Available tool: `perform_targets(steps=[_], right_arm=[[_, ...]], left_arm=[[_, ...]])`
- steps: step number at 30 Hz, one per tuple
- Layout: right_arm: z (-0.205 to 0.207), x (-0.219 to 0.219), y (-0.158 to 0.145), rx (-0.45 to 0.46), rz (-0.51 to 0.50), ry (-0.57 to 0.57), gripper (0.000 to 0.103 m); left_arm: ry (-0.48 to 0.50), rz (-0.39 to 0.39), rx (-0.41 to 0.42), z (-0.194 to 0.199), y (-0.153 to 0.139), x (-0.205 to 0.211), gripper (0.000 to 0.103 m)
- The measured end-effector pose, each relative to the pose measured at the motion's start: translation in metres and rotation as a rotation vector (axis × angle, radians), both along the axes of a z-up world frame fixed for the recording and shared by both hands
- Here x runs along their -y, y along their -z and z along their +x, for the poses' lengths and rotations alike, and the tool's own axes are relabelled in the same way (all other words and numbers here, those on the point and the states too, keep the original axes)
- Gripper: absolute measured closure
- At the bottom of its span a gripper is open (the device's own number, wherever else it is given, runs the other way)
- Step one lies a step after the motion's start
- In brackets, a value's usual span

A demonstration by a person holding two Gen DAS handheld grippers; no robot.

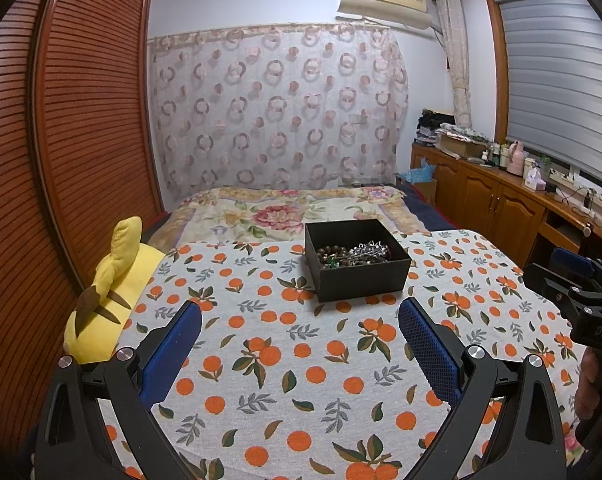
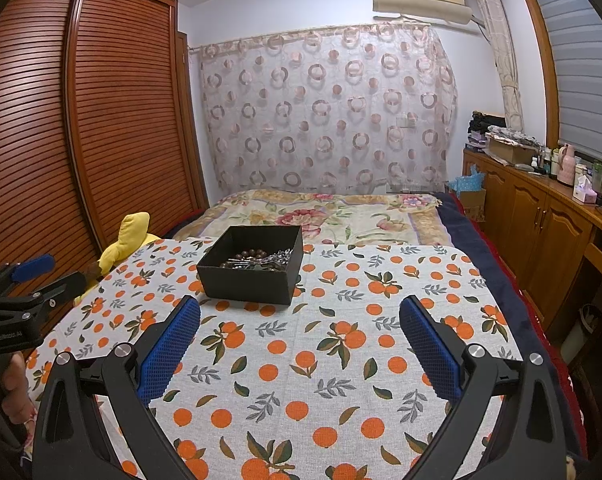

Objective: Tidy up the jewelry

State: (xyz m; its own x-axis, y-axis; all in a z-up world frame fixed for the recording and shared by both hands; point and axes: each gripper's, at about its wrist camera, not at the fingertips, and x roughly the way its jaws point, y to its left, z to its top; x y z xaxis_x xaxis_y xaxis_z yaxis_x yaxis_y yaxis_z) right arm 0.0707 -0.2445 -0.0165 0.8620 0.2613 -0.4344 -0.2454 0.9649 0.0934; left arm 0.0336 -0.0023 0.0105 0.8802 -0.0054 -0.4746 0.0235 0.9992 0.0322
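A black open box (image 1: 357,266) stands near the far edge of a table covered with an orange-print cloth (image 1: 293,368). It holds a brown bead bracelet (image 1: 331,251) and silvery jewelry (image 1: 369,250). The box also shows in the right wrist view (image 2: 253,270), with the beads (image 2: 247,257) and silvery pieces (image 2: 279,257) inside. My left gripper (image 1: 300,312) is open and empty, short of the box. My right gripper (image 2: 300,312) is open and empty, nearer than the box and to its right. Each gripper shows at the edge of the other's view, the right one (image 1: 581,280) and the left one (image 2: 29,276).
A yellow plush toy (image 1: 109,300) lies at the table's left edge. Behind the table is a bed with a floral cover (image 1: 285,210). A louvred wooden wardrobe (image 1: 61,140) is on the left, a wooden cabinet with bottles (image 1: 501,196) on the right.
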Motion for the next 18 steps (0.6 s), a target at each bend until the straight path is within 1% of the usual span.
perform_targets(steps=[18], right_arm=[[0.0000,0.0000,0.0003,0.001,0.000,0.001,0.002]], left_arm=[[0.001,0.000,0.000,0.0002,0.0003,-0.0005,0.008]])
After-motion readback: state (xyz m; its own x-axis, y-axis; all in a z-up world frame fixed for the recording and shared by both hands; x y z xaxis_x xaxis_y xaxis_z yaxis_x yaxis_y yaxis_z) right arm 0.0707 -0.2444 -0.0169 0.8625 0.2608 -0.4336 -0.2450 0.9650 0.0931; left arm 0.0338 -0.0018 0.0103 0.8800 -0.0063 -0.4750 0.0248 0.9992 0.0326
